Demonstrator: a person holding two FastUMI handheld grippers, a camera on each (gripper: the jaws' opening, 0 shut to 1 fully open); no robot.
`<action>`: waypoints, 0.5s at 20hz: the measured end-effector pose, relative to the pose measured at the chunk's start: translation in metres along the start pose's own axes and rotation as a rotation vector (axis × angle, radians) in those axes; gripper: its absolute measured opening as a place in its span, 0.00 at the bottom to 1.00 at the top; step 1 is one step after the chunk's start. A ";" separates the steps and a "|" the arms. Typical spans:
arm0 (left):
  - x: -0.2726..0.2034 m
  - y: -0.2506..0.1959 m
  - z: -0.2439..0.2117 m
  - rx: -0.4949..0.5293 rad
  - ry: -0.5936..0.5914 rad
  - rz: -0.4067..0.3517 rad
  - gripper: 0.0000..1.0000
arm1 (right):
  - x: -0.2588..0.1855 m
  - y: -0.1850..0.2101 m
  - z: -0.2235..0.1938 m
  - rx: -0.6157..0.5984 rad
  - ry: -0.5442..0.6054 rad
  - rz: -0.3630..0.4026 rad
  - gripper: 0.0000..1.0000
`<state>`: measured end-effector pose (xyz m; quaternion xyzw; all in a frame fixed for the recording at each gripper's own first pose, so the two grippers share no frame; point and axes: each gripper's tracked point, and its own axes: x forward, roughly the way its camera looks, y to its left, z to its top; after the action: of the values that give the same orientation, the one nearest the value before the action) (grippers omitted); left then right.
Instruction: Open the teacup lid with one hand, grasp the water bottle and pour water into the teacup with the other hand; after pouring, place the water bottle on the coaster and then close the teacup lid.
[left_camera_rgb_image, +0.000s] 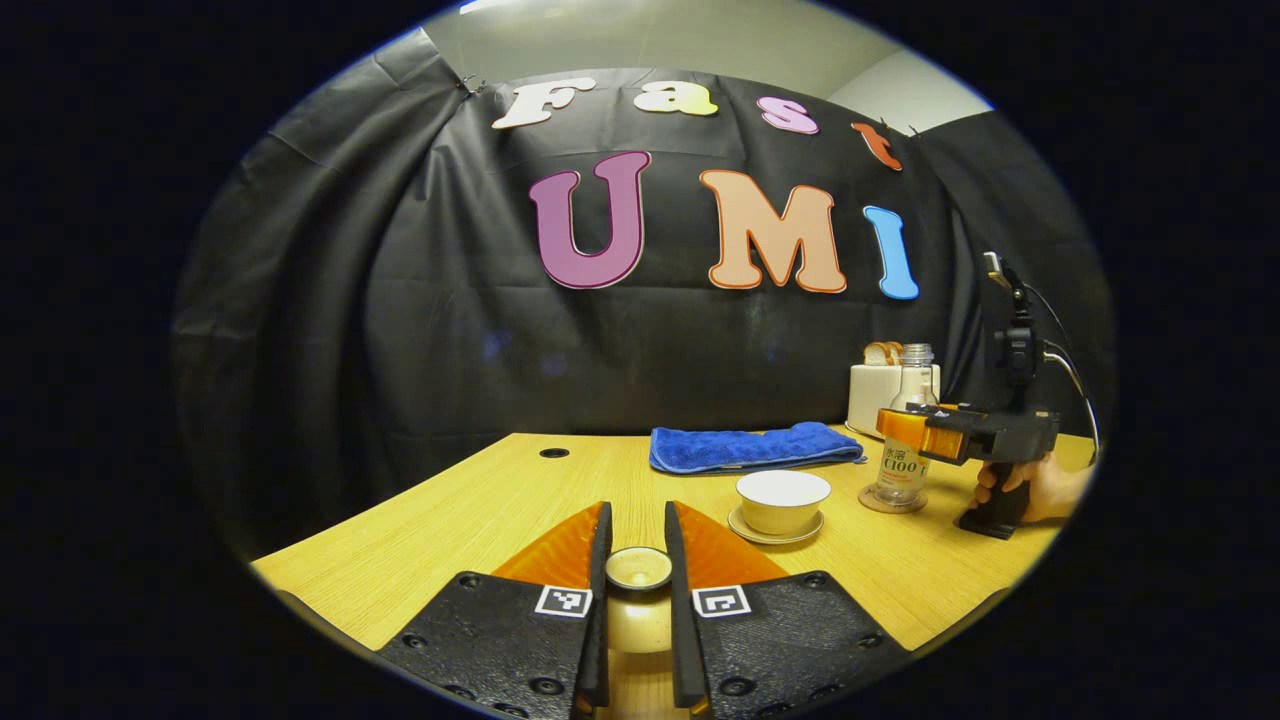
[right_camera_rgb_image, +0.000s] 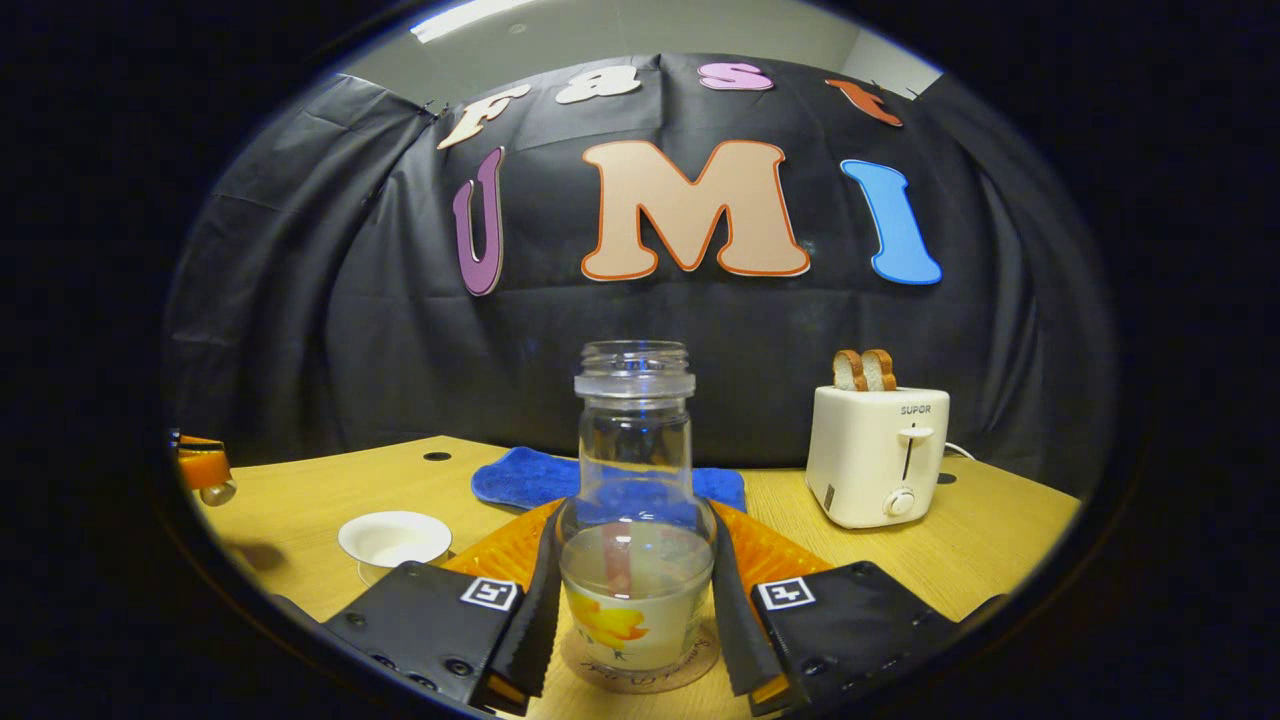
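The left gripper (left_camera_rgb_image: 638, 560) pinches the teacup lid (left_camera_rgb_image: 639, 568) by its knob, both fingers pressed against it, holding it up over the near edge of the bench (left_camera_rgb_image: 480, 510). Farther in, toward the middle of the bench, the teacup (left_camera_rgb_image: 782, 500) stands uncovered on its saucer (left_camera_rgb_image: 775, 530). Just to its right the water bottle (right_camera_rgb_image: 636, 520) stands upright on the coaster (right_camera_rgb_image: 640, 678), uncapped and partly full. The right gripper (right_camera_rgb_image: 636, 600) has a finger on each side of the bottle's lower body, touching it, with a hand (left_camera_rgb_image: 1040, 490) on its grip. Behind the teacup a blue towel (left_camera_rgb_image: 750, 447) lies folded along the bench's far edge, and a white toaster (right_camera_rgb_image: 878, 455) with two slices of bread (right_camera_rgb_image: 865, 370) stands near the far right corner.
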<state>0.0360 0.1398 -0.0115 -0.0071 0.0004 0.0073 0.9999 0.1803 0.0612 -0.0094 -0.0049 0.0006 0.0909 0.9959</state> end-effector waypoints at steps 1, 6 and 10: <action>0.000 0.001 0.000 0.000 0.000 0.003 0.22 | 0.006 -0.001 -0.008 0.018 0.002 -0.009 0.73; 0.000 0.001 0.000 0.000 0.000 0.011 0.22 | 0.000 -0.003 -0.004 0.016 0.020 -0.018 0.77; 0.000 0.002 0.000 0.001 -0.001 0.014 0.22 | 0.002 -0.007 -0.007 0.016 0.023 -0.040 0.77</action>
<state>0.0358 0.1413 -0.0115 -0.0068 0.0002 0.0145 0.9999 0.1838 0.0550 -0.0164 0.0020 0.0129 0.0709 0.9974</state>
